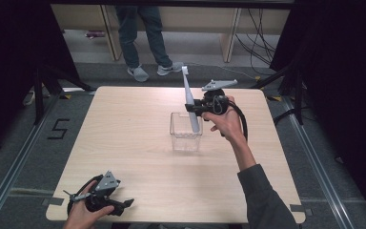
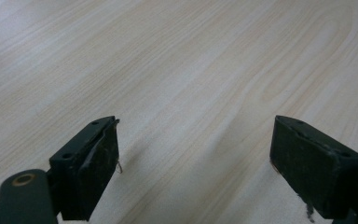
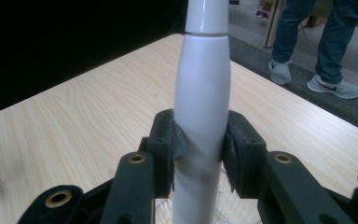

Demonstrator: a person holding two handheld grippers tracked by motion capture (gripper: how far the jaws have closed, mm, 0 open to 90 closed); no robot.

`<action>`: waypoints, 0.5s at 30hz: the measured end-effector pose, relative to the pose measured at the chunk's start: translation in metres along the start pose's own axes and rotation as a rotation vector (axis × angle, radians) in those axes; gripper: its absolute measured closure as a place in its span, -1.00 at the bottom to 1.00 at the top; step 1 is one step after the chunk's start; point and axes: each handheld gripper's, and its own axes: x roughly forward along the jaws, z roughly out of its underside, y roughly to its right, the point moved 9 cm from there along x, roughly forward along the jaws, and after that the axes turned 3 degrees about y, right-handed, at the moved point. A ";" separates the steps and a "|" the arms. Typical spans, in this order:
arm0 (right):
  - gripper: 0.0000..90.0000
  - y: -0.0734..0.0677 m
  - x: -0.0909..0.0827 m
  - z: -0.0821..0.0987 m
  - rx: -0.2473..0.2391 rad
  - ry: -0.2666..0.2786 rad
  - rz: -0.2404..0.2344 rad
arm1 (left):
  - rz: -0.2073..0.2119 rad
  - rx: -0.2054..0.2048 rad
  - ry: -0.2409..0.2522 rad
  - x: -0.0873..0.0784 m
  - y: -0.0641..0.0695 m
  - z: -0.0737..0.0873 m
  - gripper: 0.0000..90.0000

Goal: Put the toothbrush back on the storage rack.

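Nearest the high camera, at the table's near-left corner, the left gripper [image 1: 124,203] rests low in the person's left hand [image 1: 83,214]; its own view shows both black jaws spread wide over bare wood, nothing between them. Pale wood-grain square table [image 1: 124,143] carries everything. Beyond it, on the grey floor, a standing person's legs in jeans and grey trainers [image 1: 145,43], cut off above the thigh. Mid-table, slightly right of centre: a clear, square, open-topped plastic container [image 1: 186,131]. Right gripper [image 1: 194,109], held in the right hand [image 1: 221,119], sits just above the container's far-right rim, jaws clamped on a long white plastic handle, tapered, possibly an electric toothbrush [image 1: 188,98]. Long axis near upright, top leaning away from the person; lower end appears already down inside the container, upper end well above the gripper. Judgement: any coming move turns on that lower tip relative to the container floor, and the right hand is far nearer than the left. Hard to tell: whether the tip touches the bottom, since clear walls blur it; the brush head is too small to make out; in the right gripper view the handle [image 3: 200,107] runs past the top edge.
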 end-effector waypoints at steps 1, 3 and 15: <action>0.49 0.001 0.004 0.001 -0.010 -0.003 -0.001 | 0.000 0.002 0.000 0.000 0.000 0.000 -0.66; 0.49 0.002 0.007 0.002 -0.010 -0.012 0.004 | 0.001 0.002 -0.001 0.000 0.000 0.000 -0.66; 0.49 0.009 0.027 0.017 -0.007 -0.081 0.039 | 0.003 -0.008 0.007 0.000 0.001 -0.001 -0.66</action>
